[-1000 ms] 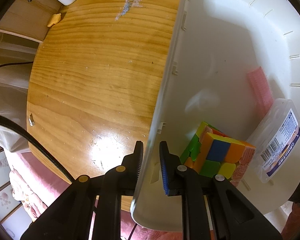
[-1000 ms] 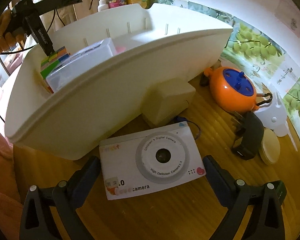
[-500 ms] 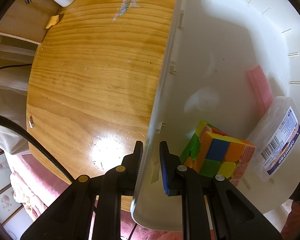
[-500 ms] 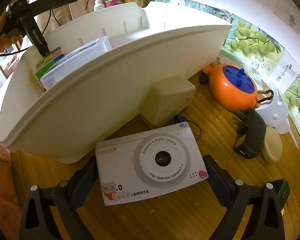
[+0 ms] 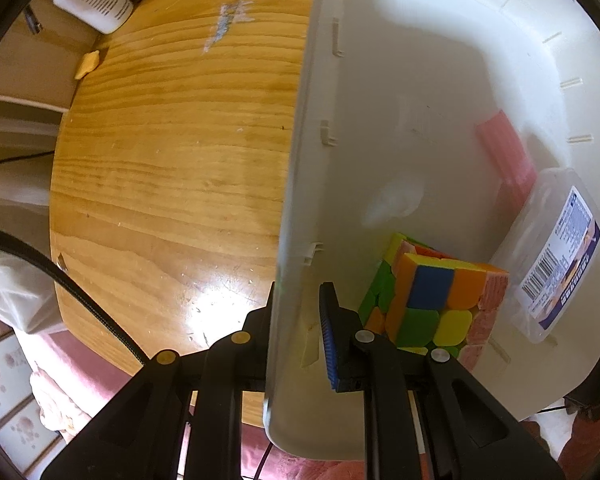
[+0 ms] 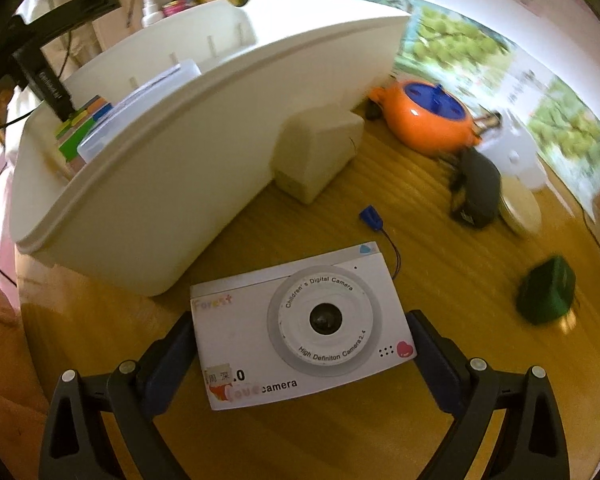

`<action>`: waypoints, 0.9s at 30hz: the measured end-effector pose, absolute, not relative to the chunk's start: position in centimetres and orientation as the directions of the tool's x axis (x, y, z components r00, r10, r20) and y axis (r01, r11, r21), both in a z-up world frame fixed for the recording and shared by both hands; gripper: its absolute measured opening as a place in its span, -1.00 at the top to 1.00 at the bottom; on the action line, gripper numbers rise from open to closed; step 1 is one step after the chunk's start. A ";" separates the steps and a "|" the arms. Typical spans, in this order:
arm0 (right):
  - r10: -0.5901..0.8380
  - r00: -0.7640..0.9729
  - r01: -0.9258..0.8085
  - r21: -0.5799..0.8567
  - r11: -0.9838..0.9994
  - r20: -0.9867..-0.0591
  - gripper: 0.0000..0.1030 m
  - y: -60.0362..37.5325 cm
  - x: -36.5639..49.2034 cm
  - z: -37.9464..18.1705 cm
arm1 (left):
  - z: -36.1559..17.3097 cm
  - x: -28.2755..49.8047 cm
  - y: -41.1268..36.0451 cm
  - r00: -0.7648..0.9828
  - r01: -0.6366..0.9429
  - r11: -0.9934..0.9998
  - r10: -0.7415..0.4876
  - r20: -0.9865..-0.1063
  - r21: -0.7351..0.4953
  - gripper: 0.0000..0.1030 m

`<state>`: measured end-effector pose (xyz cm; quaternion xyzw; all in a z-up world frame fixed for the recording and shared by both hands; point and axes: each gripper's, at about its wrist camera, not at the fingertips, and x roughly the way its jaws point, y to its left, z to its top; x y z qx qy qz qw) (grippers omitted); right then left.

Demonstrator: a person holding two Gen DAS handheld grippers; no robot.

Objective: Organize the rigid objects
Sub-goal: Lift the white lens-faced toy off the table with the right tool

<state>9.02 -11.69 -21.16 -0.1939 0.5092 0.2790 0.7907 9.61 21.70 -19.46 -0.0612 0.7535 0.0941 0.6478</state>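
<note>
My left gripper (image 5: 296, 320) is shut on the near wall of a white plastic bin (image 5: 400, 80), one finger outside and one inside. In the bin lie a colourful puzzle cube (image 5: 432, 300), a clear lidded box with a label (image 5: 556, 256) and a pink strip (image 5: 504, 152). In the right wrist view the bin (image 6: 180, 184) stands at the left. My right gripper (image 6: 300, 344) is shut on a white children's digital camera (image 6: 300, 332) and holds it just above the wooden table (image 6: 440, 264).
An orange and blue round toy (image 6: 428, 120), a black charger (image 6: 476, 184), a cream disc (image 6: 522, 208) and a dark green object (image 6: 548, 294) lie right of the bin. A cream block (image 6: 318, 152) touches the bin. A white bottle (image 5: 92, 0) stands at the table's far edge.
My right gripper has closed on the camera and lifted it, pulling back from the bin. The left gripper holds the bin wall as before.
</note>
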 end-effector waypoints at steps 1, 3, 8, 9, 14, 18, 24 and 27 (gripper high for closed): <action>0.235 0.331 -0.619 -0.023 0.785 -0.914 -0.93 -11.8 8.7 -21.2 | -19.4 9.6 21.6 -0.153 -0.207 0.976 0.030 -0.988 0.062 0.64; 0.217 0.342 -0.579 -0.023 0.815 -0.914 -0.93 -12.0 8.1 -21.1 | -19.3 9.6 21.3 -0.150 -0.192 0.980 0.030 -0.988 0.059 0.64; 0.172 0.359 -0.478 -0.022 0.878 -0.917 -0.93 -12.5 6.6 -21.0 | -19.0 9.6 21.0 -0.142 -0.155 0.987 0.022 -0.990 0.044 0.64; 0.163 0.361 -0.457 -0.022 0.889 -0.918 -0.93 -12.6 6.3 -21.0 | -19.0 9.6 20.9 -0.140 -0.143 0.989 0.023 -0.990 0.044 0.64; 0.134 0.382 -0.356 -0.012 0.934 -0.914 -0.92 -13.2 4.3 -20.5 | -18.6 9.6 20.2 -0.135 -0.091 0.995 0.029 -0.990 0.042 0.64; 0.120 0.423 -0.256 0.009 0.967 -0.898 -0.91 -13.9 3.2 -19.5 | -18.4 9.6 19.7 -0.127 -0.051 0.998 0.030 -0.991 0.036 0.64; 0.090 0.497 -0.176 0.001 0.984 -0.863 -0.88 -14.2 2.1 -17.3 | -18.6 9.3 19.5 -0.120 -0.001 1.000 0.030 -0.992 0.030 0.64; 0.070 0.546 -0.152 -0.017 0.988 -0.835 -0.15 -14.5 3.0 -15.8 | -18.5 9.2 19.4 -0.120 0.011 1.000 0.027 -0.992 0.026 0.64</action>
